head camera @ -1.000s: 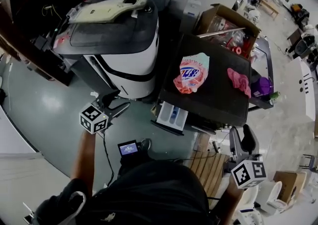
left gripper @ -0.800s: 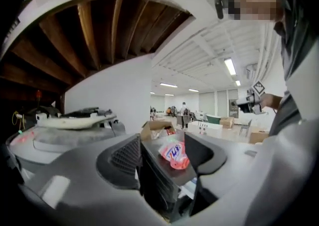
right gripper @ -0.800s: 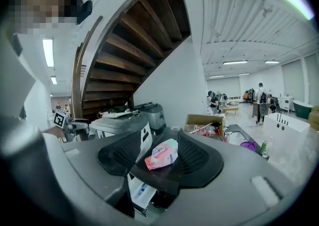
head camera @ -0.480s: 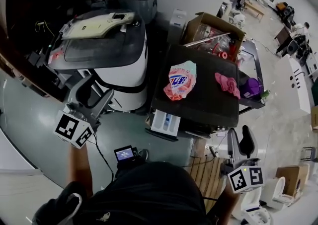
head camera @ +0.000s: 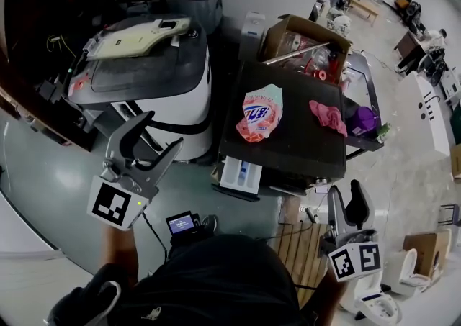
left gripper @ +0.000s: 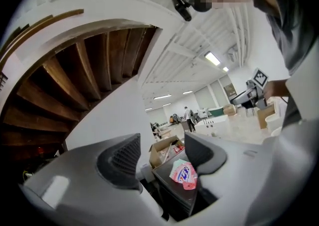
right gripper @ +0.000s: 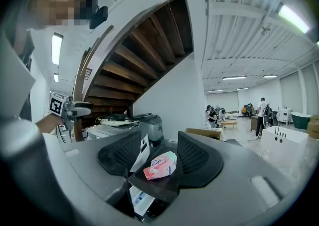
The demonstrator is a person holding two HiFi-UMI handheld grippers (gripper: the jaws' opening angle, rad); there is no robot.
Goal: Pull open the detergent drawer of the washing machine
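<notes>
The dark-topped washing machine stands in the middle of the head view. Its white detergent drawer sticks out of the front, pulled open, with blue inside; the right gripper view shows the drawer low between the jaws. A pink detergent bag lies on the machine's top. My left gripper is held high at the left, open and empty, well apart from the drawer. My right gripper hangs open and empty at the machine's near right corner.
A grey-and-white machine with a cream panel on top stands left of the washer. A pink cloth lies on the washer's top. Behind is an open cardboard box. A small screen device and wooden slats lie on the floor near me.
My left gripper has risen a lot towards the camera and rolled, away from the floor beside the drawer. The right gripper has lifted slightly. The drawer stays out.
</notes>
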